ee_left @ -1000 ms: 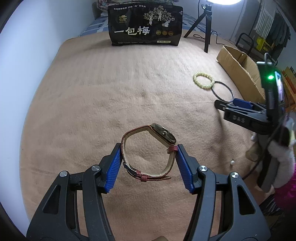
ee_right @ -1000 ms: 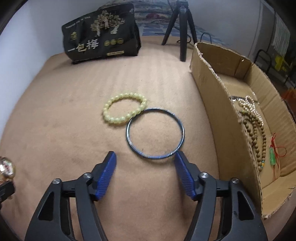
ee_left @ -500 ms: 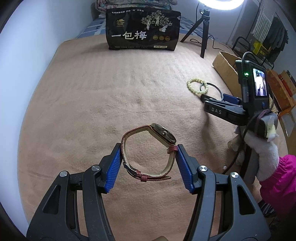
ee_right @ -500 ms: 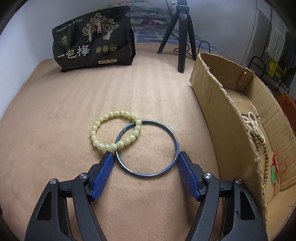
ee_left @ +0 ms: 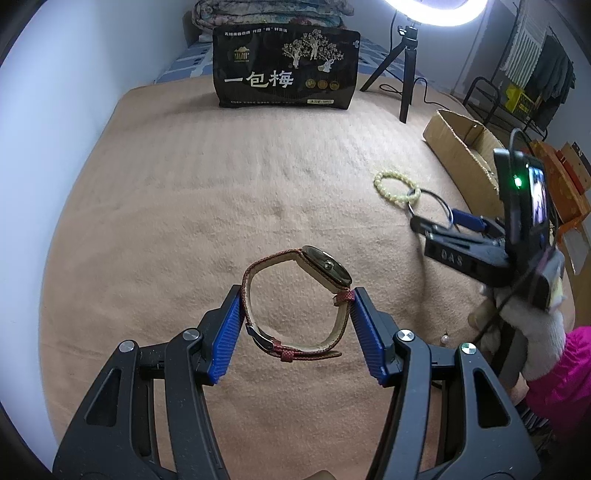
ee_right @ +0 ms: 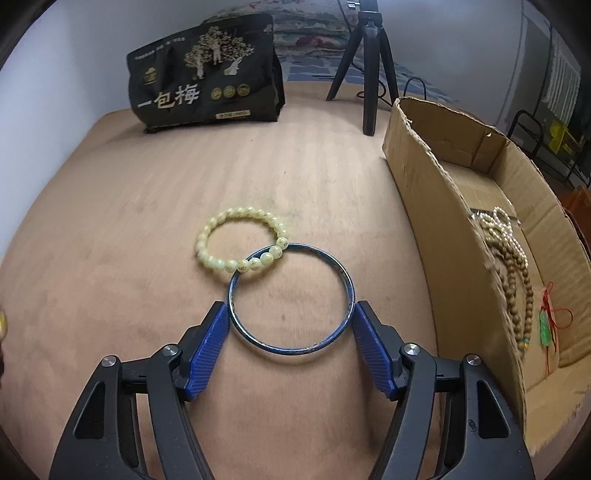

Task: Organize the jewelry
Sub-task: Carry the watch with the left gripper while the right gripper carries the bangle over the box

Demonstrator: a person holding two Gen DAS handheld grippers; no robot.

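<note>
**Both tongs grip jewelry over the bed**

The left tongs (ee_left: pixel 297 325) are clamped on a red-strapped watch (ee_left: pixel 303 291), lifted above the tan bed (ee_left: pixel 184 206). The right tongs (ee_right: pixel 290 332) pinch a blue bangle (ee_right: pixel 291 299) that overlaps a yellow bead bracelet (ee_right: pixel 240 240), near the bed's right edge beside a cardboard box (ee_right: pixel 443 206) with necklaces (ee_right: pixel 513 266).

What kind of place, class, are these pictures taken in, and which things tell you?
Probably a bedroom used for filming: folded quilts behind the brown blanket surface, a ring light on a tripod, clothes hanging on a rack.
</note>
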